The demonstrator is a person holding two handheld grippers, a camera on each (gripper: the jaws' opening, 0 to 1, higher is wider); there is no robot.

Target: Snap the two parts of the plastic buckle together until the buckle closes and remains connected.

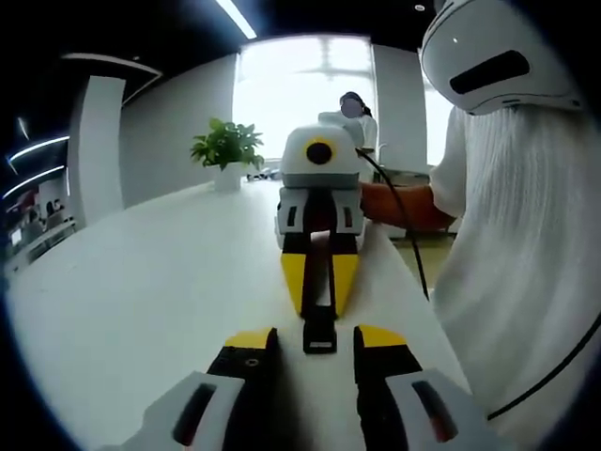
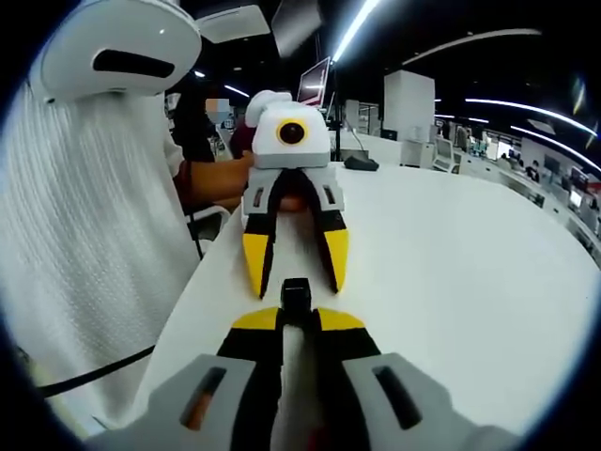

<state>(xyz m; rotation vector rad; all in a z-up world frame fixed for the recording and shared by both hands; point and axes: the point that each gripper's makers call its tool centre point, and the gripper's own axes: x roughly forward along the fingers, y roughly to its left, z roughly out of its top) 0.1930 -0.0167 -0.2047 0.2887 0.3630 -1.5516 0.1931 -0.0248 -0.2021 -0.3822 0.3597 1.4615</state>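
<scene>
Smooth matt white table (image 1: 141,282) being lit softly, black plastic buckle part (image 1: 320,310) being held between yellow-tipped matt plastic jaws, glossy white plastic gripper shell (image 2: 291,141) being reflected upon, ribbed white cloth sleeve (image 1: 526,244) being shown.

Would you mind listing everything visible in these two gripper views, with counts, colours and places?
Buckle part: one seen, black, clamped between the right gripper's yellow tips over the table; its end pokes out past those tips in the right gripper view.
Table: one, white, long, under both grippers.
Potted plant: one, green leaves in a white pot, at the table's far end by the window.
Monitor: one, dark frame, in the background of the right gripper view.
Person in the background: one, light top, near the window.
Sleeve: white ribbed, the operator's, beside the table.
Headset: one, white with a dark slot, on the operator.
Right gripper: yellow tips, shut on the buckle part.
Left gripper: yellow tips, open.
</scene>
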